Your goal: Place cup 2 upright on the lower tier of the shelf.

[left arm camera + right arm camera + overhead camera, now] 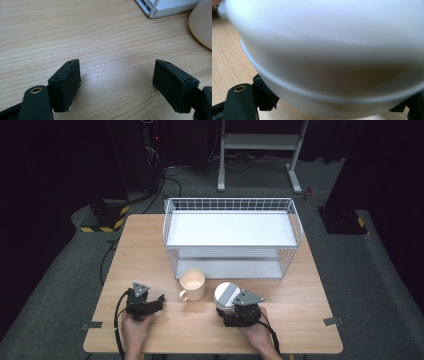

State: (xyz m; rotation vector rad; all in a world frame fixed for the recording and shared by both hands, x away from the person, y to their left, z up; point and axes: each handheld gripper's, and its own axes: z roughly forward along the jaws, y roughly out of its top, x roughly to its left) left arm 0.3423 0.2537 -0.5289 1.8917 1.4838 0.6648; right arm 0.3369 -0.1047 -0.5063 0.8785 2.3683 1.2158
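Note:
A white round bowl (226, 293) stands on the wooden table (150, 250) near its front edge. My right gripper (229, 308) is right behind it, and in the right gripper view the bowl (332, 50) sits between the jaws of the gripper (334, 102), which stand wide apart at its sides. To the bowl's left is a cream mug (193, 284) with its handle toward the front left. My left gripper (158, 301) rests open on the table left of the mug. Between its pads (66, 82) is bare wood, and the mug (203, 22) curves in at the right.
A white wire rack (231, 236) with two shelves stands at the back middle of the table, just behind the mug; its corner (160, 10) appears in the left gripper view. Dark floor, cables and a metal stand lie beyond the table.

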